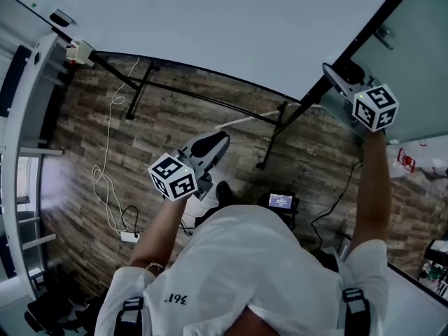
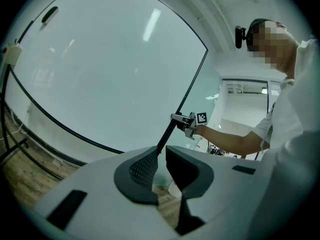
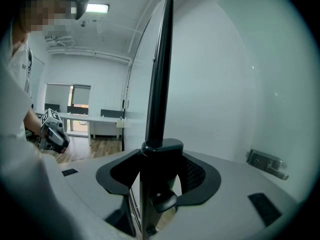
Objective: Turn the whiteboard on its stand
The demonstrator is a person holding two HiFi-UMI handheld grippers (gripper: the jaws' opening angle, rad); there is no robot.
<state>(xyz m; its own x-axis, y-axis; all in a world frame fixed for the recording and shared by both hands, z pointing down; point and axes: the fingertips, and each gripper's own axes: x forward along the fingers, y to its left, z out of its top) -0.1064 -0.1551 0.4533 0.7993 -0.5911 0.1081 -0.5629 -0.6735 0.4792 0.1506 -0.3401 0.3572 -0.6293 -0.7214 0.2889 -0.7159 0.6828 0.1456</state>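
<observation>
The large whiteboard fills the top of the head view, and the black legs of its stand rest on the wood floor. At the board's right edge my right gripper is raised. Seen from the right gripper view, the board's black edge frame runs upright between the jaws of the right gripper; a gap shows beside the right pad, so it is open. My left gripper hangs lower in front of the board and touches nothing. The left gripper has its jaws a narrow gap apart and empty, facing the whiteboard.
A white cable runs to a power strip on the floor at left. A small device with a lit screen sits by the person's feet. Right of the board is a glass wall with a metal handle. White shelving lines the left.
</observation>
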